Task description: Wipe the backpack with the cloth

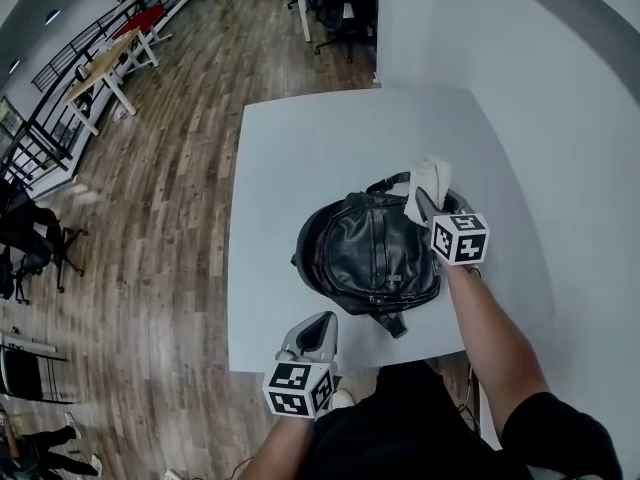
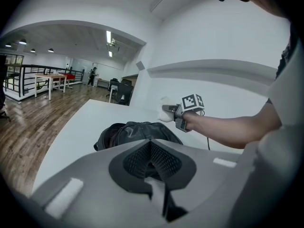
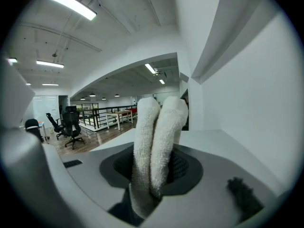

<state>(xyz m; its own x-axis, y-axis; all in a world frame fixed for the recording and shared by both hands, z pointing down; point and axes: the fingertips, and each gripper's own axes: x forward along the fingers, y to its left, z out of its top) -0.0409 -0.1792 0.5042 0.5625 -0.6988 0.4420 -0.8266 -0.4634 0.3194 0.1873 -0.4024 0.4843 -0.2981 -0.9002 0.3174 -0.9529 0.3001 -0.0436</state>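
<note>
At the lower left of the head view the left gripper hovers over the near table edge, just beside the backpack but not touching it. In its own view the jaws are closed together with nothing between them.

The black backpack lies flat in the middle of the table, with its handle towards the far side.

To the right, the right gripper is clamped on the white cloth — in the right gripper view a folded roll of cloth stands out from between the jaws. From the left gripper view the right gripper appears raised above the far right part of the backpack, so I judge the cloth is not pressing on the leather now.

To wipe well, I think the cloth end should come down flat on the top panel and be drawn in long strokes across it. The bag is soft and may slide — the free left gripper could press its near edge to hold it. The grip on the cloth must not loosen.
</note>
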